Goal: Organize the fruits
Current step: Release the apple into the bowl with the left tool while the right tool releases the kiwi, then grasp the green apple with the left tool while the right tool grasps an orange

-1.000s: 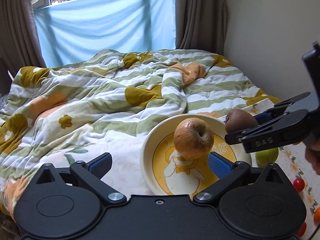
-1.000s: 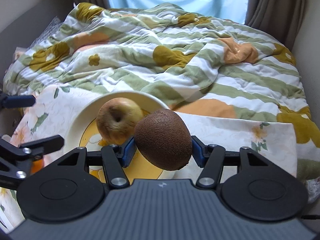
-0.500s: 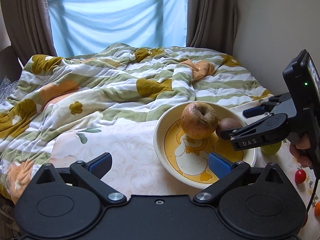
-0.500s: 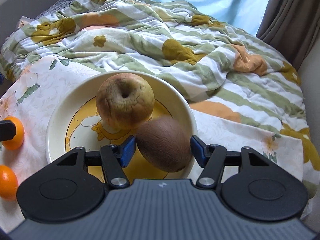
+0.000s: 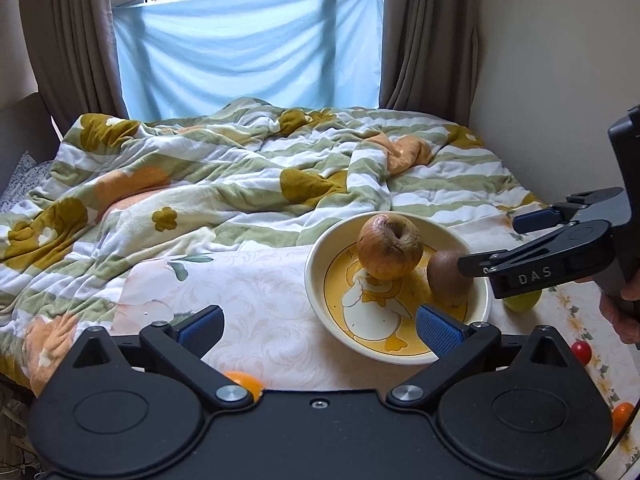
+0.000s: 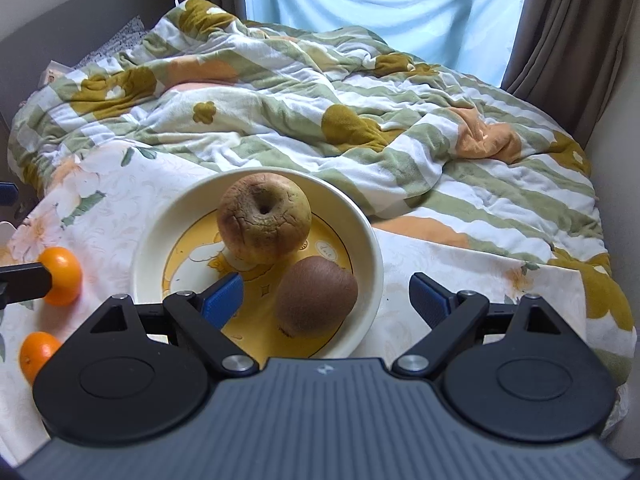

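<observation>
A cream bowl (image 6: 360,216) (image 5: 316,264) with a yellow duck picture holds a wrinkled apple (image 6: 264,222) (image 5: 389,247) and a brown kiwi (image 6: 316,297) (image 5: 447,277). My right gripper (image 6: 326,294) hangs over the bowl's near rim, its jaws opening wide; the kiwi lies between them, untouched by the blue pads. In the left wrist view the right gripper (image 5: 508,240) reaches in from the right, a hand behind it. My left gripper (image 5: 318,326) stands open with nothing in it, near the bowl's left side.
Loose fruit lies on the flowered cloth (image 5: 256,296): two oranges (image 6: 60,276) (image 6: 38,354) left of the bowl, a green fruit (image 5: 522,302), a small red fruit (image 5: 581,351) and another orange (image 5: 622,416) to its right. A rumpled striped blanket (image 5: 240,184) covers the bed behind.
The right gripper lowered the kiwi into the bowl beside the apple and let go, its jaws spreading. Both grippers drew back from the bowl, so more of the cloth shows.
</observation>
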A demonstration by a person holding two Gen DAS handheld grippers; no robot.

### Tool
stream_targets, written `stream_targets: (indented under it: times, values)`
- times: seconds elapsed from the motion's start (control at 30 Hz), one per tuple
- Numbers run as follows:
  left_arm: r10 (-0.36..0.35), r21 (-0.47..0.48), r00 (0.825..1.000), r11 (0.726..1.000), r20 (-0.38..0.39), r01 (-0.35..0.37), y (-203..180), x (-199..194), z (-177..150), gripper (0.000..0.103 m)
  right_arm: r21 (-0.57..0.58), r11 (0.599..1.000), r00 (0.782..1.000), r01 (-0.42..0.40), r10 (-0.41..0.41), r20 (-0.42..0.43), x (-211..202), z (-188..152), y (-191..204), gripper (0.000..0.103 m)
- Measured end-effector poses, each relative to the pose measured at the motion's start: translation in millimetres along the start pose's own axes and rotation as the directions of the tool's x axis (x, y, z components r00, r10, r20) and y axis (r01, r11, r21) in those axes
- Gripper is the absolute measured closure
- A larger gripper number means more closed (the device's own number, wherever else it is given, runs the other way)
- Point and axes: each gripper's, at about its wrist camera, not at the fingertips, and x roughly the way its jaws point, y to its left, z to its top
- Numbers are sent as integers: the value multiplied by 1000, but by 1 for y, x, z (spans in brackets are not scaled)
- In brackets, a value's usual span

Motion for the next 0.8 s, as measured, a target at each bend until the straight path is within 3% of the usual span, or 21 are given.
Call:
stream_targets:
  times: [0.43, 0.8]
  values:
    - [59, -9, 996, 998, 66, -58, -26, -70, -18, 0, 72, 997, 998, -13, 9, 60, -102, -27, 6, 0]
    - [66, -6, 996, 998, 64, -65, -49, -111, -51, 0, 172, 985, 994, 34, -50, 95, -181, -85, 13, 0]
